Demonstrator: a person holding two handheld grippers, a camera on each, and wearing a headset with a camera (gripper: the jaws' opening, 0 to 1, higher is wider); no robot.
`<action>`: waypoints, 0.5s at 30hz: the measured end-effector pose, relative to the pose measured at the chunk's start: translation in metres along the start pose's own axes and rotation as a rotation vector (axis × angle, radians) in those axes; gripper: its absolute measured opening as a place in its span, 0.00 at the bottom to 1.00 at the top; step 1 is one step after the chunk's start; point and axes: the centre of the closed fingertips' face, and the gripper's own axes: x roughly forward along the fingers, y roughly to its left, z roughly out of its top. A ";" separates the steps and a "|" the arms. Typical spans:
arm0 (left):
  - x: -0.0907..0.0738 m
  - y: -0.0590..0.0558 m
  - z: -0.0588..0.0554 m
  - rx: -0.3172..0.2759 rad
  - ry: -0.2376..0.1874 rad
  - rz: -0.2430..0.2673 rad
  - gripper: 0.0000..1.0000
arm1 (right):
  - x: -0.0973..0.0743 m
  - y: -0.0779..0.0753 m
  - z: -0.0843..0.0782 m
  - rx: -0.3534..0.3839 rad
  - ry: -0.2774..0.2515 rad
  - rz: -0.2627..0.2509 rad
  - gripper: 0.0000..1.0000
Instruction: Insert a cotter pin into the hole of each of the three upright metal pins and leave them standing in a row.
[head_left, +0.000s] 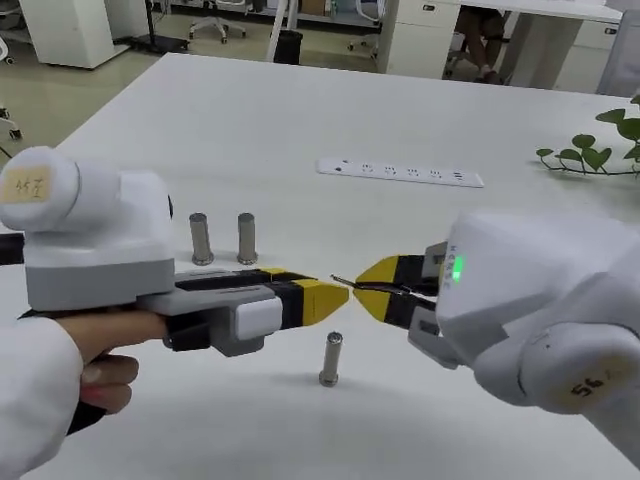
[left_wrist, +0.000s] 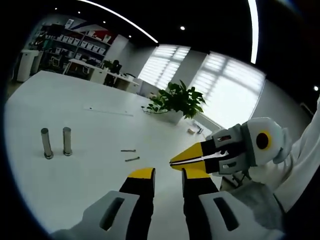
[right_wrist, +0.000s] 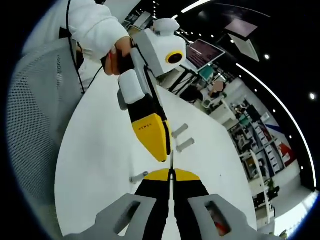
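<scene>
Two upright metal pins (head_left: 201, 238) (head_left: 247, 238) stand side by side at the back, and a third metal pin (head_left: 331, 358) stands alone nearer me. Above the third pin my right gripper (head_left: 358, 285) is shut on a thin cotter pin (head_left: 342, 282) that points left. My left gripper (head_left: 340, 297) faces it tip to tip, almost touching the pin's end. In the left gripper view its jaws (left_wrist: 167, 175) stand open with nothing between them. In the right gripper view the cotter pin (right_wrist: 171, 161) sticks out of the shut jaws toward the left gripper's yellow tip (right_wrist: 159, 145).
Two loose cotter pins (left_wrist: 128, 150) (left_wrist: 132, 159) lie on the white table past the pair of metal pins. A white power strip (head_left: 400, 172) lies at the back, and a potted plant (head_left: 600, 150) reaches in at the far right.
</scene>
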 end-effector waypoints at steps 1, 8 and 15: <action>0.000 -0.001 -0.001 0.000 0.001 -0.002 0.18 | 0.000 0.001 0.000 -0.001 -0.001 0.002 0.00; 0.001 -0.002 -0.001 -0.007 -0.004 -0.004 0.12 | 0.002 0.002 0.003 -0.015 -0.007 0.006 0.00; 0.001 -0.004 -0.002 -0.018 -0.002 -0.013 0.08 | 0.002 0.007 0.007 -0.031 -0.020 0.017 0.00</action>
